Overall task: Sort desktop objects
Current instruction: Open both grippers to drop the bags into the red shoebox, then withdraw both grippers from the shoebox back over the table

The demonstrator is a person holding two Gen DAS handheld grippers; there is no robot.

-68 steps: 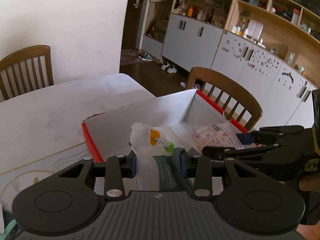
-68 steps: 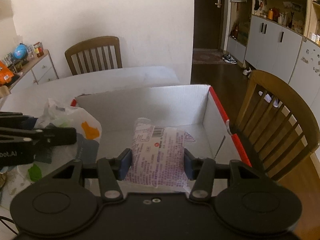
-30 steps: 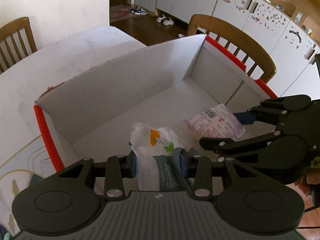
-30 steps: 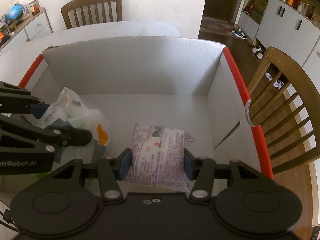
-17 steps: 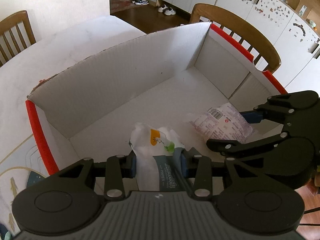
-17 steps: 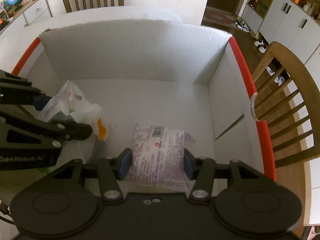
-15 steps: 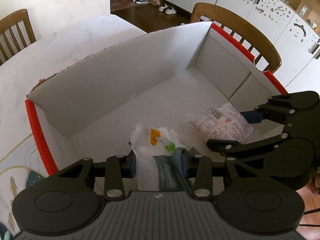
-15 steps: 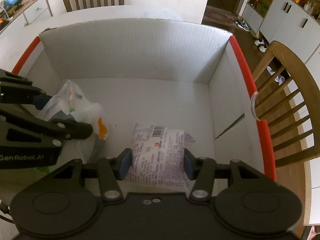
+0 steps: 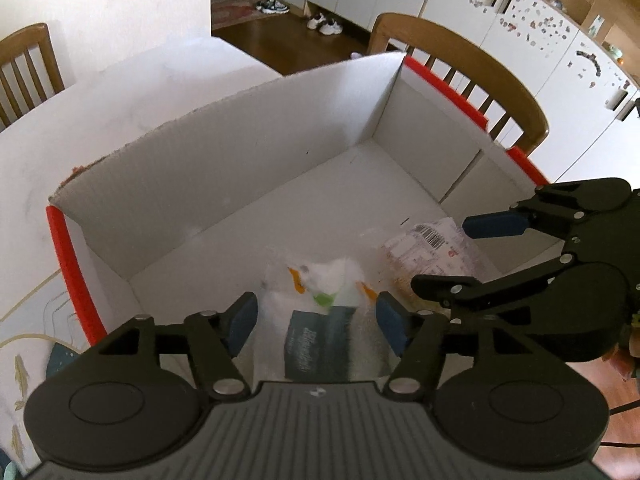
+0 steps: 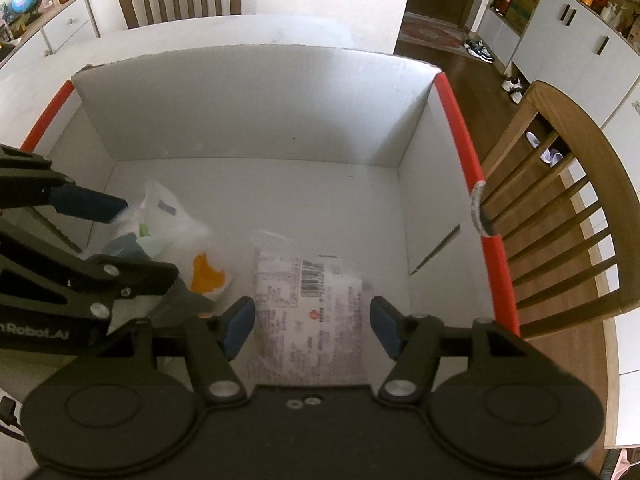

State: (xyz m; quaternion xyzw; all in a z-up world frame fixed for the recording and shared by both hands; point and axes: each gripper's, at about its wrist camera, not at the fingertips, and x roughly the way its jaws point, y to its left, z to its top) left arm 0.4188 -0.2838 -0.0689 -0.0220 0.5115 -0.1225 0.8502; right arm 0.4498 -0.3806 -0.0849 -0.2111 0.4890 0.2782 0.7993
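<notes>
Two packets are now inside the cardboard box, and that looks like the part of the sorting that is done: both lie on the box floor near its front wall, the side closest to the two tools. The white plastic bag with orange and green print, holding a dark paper pack, sits toward the box's left side; the clear printed packet with a barcode lies beside it, nearer the box's right wall, which carries a red edge.

The left gripper has just been spreading its jaws, and the blue pads now stand clear of the bag on both sides, so the bag sits between them but is not gripped. The right gripper has likewise just been widening; its pads are apart from the packet's edges, with the packet loose between them. Both items are blurred in the wrist views, which I judge to mean they are dropping or settling.

The rest of the box floor, toward its far wall, is bare. What is left of the task cannot be told fully: little of the white table around the box shows, and no further loose items are in view there. Both tools would need to lift out of the box before any further pickup.
</notes>
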